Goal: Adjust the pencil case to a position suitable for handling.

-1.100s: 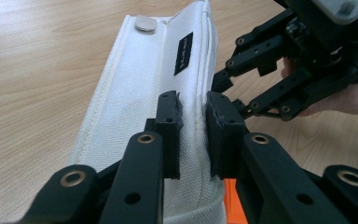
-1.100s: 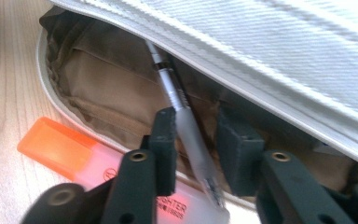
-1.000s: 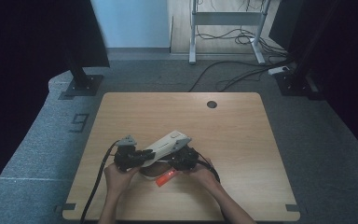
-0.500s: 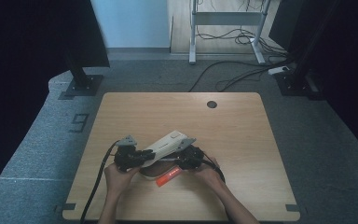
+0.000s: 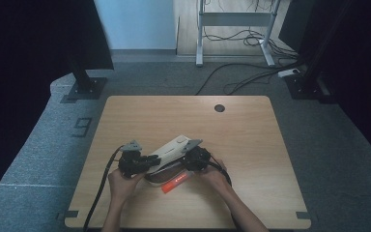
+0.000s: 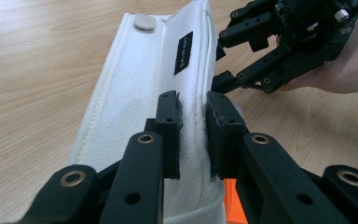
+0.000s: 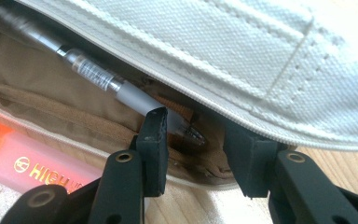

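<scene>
Presently catalogued, largest item first.

1. Table (image 5: pixel 251 140): wooden top, bearing everything below, all gathered near the person's edge.

2. Pencil case (image 5: pixel 171 150): white canvas pouch with a tan lining, lying near the front middle of the table between the two hands. Its long axis runs diagonally, from low beside the left gripper up toward the right gripper. The mouth along its near side gapes, as the right gripper view shows.

3. Left gripper (image 6: pixel 193 123): jaws narrow, pinched on a ridge of the pencil case's upper flap (image 6: pixel 135 88) and holding it lifted. Judged role: anchor, keeping the mouth open.

4. Right gripper (image 7: pixel 193 140): jaws part-way apart, nothing clamped, tips standing at the case's mouth. Seen from the left gripper view it sits at the far end of the flap (image 6: pixel 261 56).

5. Highlighter (image 5: pixel 175 182): orange, lying on the table just in front of the case, outside it, roughly parallel to the case's long axis.

6. Pen (image 7: pixel 102 77): clear barrel with grey grip, inside the case. Its axis runs along the case, and the tip end points at the right gripper, lying between that gripper's jaws without visible pressure from either.

Governing relation, as a judgement: the pen lies straight ahead of the right gripper, end-on, so the right hand is the nearer one and any pinch would fall on the grip section.
</scene>
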Motion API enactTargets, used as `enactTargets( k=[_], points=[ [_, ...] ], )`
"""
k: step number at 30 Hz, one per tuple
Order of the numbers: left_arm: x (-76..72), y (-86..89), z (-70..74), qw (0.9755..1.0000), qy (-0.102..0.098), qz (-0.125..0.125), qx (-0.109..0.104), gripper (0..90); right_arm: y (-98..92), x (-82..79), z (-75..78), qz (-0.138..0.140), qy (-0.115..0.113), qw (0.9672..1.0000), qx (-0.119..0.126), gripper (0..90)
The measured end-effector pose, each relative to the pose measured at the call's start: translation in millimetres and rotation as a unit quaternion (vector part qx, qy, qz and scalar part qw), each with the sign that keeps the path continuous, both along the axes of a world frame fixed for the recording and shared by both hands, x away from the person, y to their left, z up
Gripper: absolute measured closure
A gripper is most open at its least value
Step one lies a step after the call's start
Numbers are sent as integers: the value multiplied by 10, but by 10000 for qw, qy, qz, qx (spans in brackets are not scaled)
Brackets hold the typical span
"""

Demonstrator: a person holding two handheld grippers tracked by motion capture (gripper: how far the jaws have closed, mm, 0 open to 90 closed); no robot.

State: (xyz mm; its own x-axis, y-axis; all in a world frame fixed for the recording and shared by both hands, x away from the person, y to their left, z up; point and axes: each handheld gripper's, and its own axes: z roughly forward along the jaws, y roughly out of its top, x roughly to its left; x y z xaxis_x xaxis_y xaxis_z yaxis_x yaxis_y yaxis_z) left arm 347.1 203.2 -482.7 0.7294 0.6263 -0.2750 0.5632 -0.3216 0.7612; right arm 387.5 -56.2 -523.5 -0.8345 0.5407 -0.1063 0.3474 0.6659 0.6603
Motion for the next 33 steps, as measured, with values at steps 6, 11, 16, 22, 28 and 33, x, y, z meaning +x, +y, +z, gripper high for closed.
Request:
enactTargets(
  k=[6, 11, 16, 22, 28, 33],
  points=[
    [2, -3, -3, 10000, 9, -7, 3, 760, -12, -21, -2, 14, -23, 10000, -6, 570],
    [3, -4, -5, 10000, 10, -8, 6, 760, 20, 6, 1, -27, -69, 10000, 5, 561],
    [2, -3, -5, 10000, 5, -8, 14, 758, 42, 34, 18, -59, -86, 9999, 54, 554],
    [2, -2, -4, 10000, -7, -3, 3, 758, 45, 32, 30, -46, -75, 10000, 34, 544],
    [5, 1, -6, 10000, -28, 1, -8, 756, -28, -15, 63, -35, 35, 9998, 178, 514],
    [8, 1, -10, 10000, -26, -13, -12, 753, -139, -84, 162, -7, 39, 9996, 296, 486]
  ],
)
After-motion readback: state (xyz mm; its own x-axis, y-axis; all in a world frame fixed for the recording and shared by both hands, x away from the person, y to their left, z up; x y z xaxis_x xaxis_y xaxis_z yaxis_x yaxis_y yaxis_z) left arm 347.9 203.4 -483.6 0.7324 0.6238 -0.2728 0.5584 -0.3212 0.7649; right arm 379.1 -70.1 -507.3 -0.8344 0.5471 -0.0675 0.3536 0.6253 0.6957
